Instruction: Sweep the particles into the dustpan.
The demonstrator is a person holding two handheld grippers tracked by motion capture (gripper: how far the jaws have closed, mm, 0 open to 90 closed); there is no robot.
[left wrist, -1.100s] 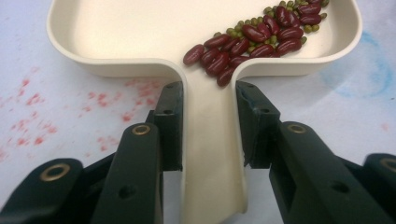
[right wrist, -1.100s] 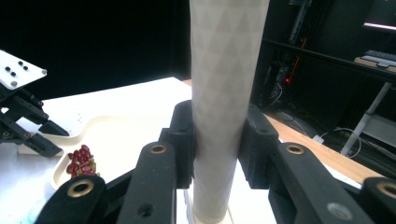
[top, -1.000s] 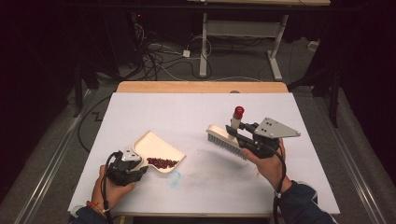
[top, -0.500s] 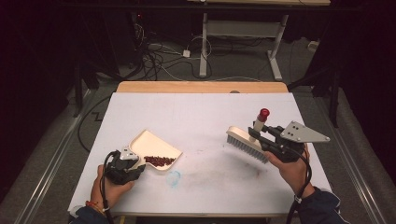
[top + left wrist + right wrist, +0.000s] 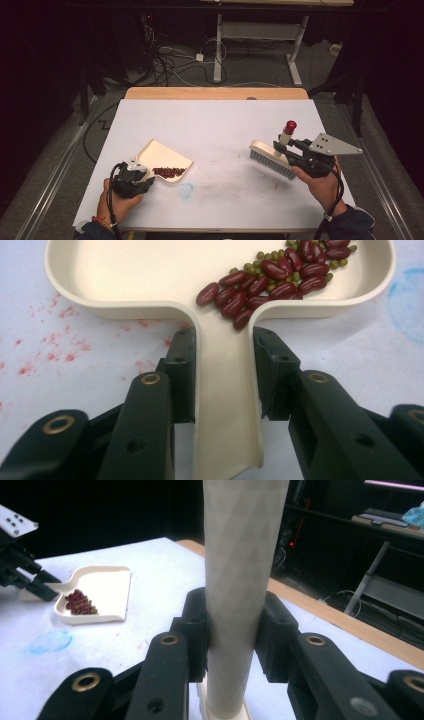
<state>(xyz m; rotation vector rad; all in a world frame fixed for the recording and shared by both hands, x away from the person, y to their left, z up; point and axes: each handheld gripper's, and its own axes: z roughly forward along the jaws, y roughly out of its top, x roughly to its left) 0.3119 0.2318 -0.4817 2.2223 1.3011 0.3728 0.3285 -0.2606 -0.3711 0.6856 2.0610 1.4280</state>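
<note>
A cream dustpan (image 5: 160, 156) lies on the white table at the front left, holding a pile of red and small green beans (image 5: 169, 172). My left gripper (image 5: 137, 175) is shut on the dustpan's handle (image 5: 225, 405), jaws pressed on both sides; the beans (image 5: 272, 275) lie just past the handle's mouth. My right gripper (image 5: 287, 152) is shut on the cream handle (image 5: 240, 580) of a hand brush (image 5: 272, 161), which has a red tip (image 5: 290, 125). The brush stands at the right of the table, bristles down, well apart from the dustpan (image 5: 95, 597).
A blue smudge (image 5: 186, 190) and faint red stains mark the table surface (image 5: 215, 125) near the dustpan. A wooden strip (image 5: 215, 93) runs along the table's far edge. Cables and desk legs (image 5: 217, 45) lie on the floor beyond.
My right gripper has carried the brush to the right, away from the dustpan, toward the table's right side. The left gripper and dustpan stay put.
</note>
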